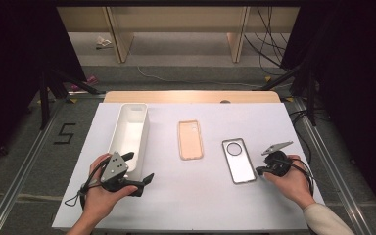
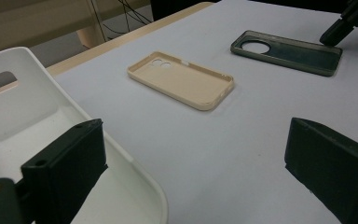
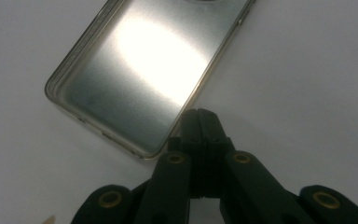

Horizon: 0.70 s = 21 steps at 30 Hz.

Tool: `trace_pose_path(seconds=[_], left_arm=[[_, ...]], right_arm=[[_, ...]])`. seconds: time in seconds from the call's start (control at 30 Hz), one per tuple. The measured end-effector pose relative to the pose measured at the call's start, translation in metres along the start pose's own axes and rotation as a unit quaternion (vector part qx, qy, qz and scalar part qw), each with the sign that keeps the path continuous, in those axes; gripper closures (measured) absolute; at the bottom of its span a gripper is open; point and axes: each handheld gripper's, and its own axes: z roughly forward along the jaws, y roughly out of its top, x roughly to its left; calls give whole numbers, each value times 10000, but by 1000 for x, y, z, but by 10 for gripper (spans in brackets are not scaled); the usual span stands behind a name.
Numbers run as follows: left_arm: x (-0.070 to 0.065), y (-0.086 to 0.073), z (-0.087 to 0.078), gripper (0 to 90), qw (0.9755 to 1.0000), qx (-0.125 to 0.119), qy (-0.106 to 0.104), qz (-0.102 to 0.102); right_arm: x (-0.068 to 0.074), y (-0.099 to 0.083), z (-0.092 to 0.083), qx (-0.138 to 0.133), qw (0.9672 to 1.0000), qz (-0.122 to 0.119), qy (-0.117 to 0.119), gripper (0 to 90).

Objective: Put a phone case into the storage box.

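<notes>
Right gripper view: the right gripper (image 3: pixel 200 122), jaws together, noses against the grey-rimmed clear phone case (image 3: pixel 140 70), probably to nudge it; the left gripper (image 2: pixel 205 168) waits, jaws apart.

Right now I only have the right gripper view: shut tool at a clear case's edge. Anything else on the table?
Observer: Yes. A beige phone case lies in the middle of the table, apart from your clear case.
Operator: Any container?
Observer: A white bin stands at the left side; it looks empty.
Operator: Left tool?
Observer: The left tool is open, holding nothing, by the bin's near end.
</notes>
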Motion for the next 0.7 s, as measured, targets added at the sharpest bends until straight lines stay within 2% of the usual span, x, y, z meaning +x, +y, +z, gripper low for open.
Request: trace_pose_path(seconds=[0.43,0.7], left_arm=[[0,0,0,42,10000,-15,-2,-2],[0,0,0,42,10000,-17,-10,-2]], right_arm=[[10,2,3,77,9998,-129,145,900],[9,3,3,99,9997,-129,159,900]])
